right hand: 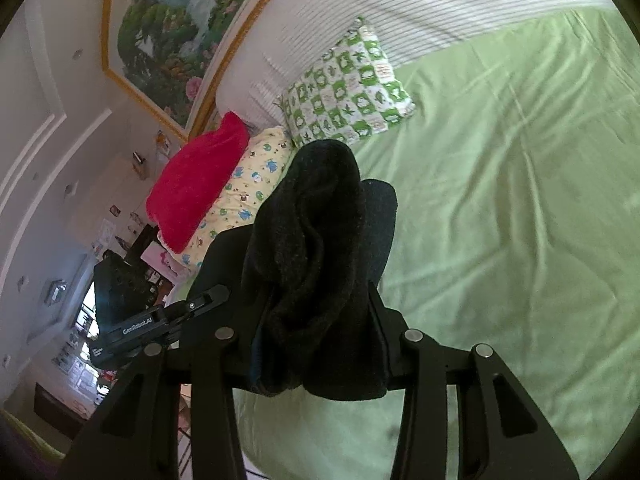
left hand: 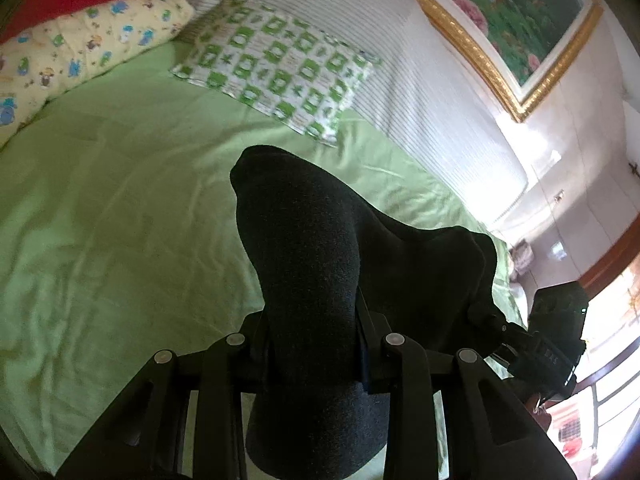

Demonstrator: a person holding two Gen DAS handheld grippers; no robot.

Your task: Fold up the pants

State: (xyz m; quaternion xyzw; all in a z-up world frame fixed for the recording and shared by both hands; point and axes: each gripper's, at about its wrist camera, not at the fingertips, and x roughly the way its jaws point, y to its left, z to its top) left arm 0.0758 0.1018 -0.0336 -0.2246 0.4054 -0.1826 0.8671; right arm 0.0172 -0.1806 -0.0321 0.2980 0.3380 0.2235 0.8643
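Observation:
The black pants are lifted off the green bed sheet, stretched between both grippers. My left gripper is shut on a thick bunch of the black cloth, which rises in front of the camera and hides the fingertips. In the same view, the cloth runs right to the other gripper. In the right wrist view, my right gripper is shut on a bunched fold of the pants. The left gripper shows at the lower left, pinching the same cloth.
A green-and-white checked pillow leans on the striped headboard. A yellow cartoon-print quilt and a red blanket lie along one side of the bed. A gold-framed painting hangs above. The wrinkled sheet spreads wide.

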